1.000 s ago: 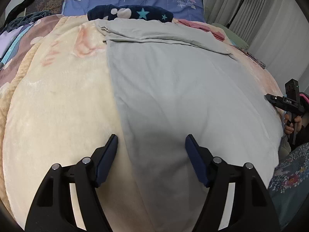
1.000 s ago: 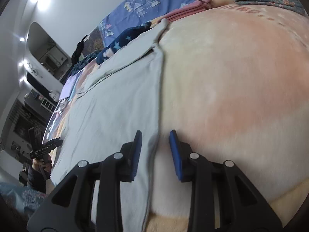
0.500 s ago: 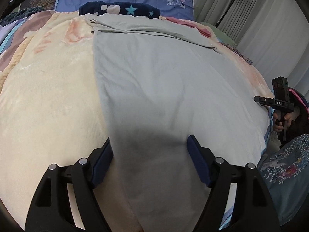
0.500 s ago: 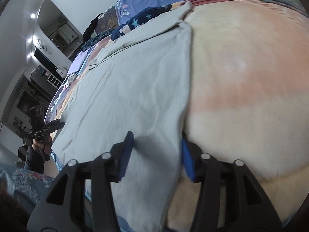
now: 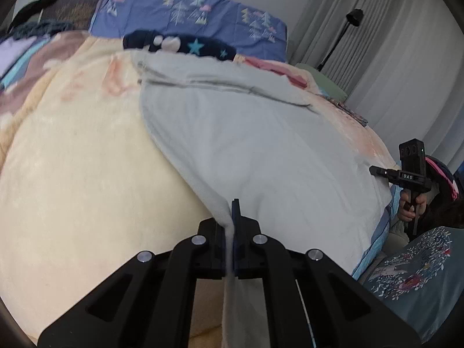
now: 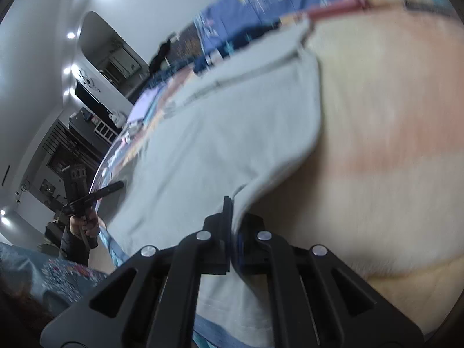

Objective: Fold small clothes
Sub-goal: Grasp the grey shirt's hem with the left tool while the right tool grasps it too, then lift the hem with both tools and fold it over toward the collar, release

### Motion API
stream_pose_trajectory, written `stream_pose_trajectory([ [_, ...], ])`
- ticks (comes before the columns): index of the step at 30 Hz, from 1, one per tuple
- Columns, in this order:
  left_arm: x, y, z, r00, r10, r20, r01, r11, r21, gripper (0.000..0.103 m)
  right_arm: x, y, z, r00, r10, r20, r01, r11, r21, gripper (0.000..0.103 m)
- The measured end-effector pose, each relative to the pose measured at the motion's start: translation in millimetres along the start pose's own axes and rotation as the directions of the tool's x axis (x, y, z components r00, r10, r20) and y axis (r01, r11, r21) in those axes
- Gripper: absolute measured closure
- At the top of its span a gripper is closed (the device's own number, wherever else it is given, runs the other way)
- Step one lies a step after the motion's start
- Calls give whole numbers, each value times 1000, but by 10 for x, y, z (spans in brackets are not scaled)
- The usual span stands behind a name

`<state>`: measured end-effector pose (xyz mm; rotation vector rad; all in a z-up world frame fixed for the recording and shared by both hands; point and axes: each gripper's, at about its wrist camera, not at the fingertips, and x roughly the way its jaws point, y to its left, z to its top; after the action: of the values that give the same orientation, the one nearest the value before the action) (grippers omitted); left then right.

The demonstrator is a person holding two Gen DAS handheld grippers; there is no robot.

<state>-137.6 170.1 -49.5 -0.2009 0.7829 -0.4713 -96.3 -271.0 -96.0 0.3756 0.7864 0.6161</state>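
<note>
A pale grey garment (image 5: 261, 145) lies spread on a cream and peach blanket (image 5: 72, 174), its far part folded over near the pillows. My left gripper (image 5: 230, 217) is shut on the garment's near left edge, and the cloth rises in a ridge from the jaws. In the right wrist view the same garment (image 6: 217, 145) shows. My right gripper (image 6: 232, 214) is shut on its near right edge, which lifts off the blanket (image 6: 391, 145). Each gripper appears in the other's view, held in a hand: the right gripper (image 5: 377, 170) and the left gripper (image 6: 117, 186).
A blue pillow with tree print (image 5: 188, 20) and a dark star-patterned cloth (image 5: 179, 45) lie at the bed's head. Pink folded cloth (image 5: 278, 69) sits far right. A floor lamp (image 5: 342, 37) and grey curtains (image 5: 406, 72) stand right. Dark shelves (image 6: 72, 145) are left of the bed.
Both grippers closed from open onto the garment's near edges and rose a little, pulling the cloth up off the blanket.
</note>
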Motion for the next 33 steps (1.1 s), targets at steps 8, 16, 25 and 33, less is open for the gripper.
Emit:
stream_pose_trajectory([
  [8,-799,-393,715,936,-83,342,72,996,45,100,-835,468,653,955,102,280,-80,993,-87,100],
  [16,-1305,-611,274,899,-90,428,106,994,-13,100,-1653,812,256,900,74,430,22,976,-215,101],
  [25,-534,-253,366,965,-15,262,55,988,-147,100,-814,191,559,958,-21,287,20,1000,4,101],
  [33,-6,144,1213,970,64,234,-25,986,-164,100,-231,-55,1390,957,-55,286,47,998,33,101],
])
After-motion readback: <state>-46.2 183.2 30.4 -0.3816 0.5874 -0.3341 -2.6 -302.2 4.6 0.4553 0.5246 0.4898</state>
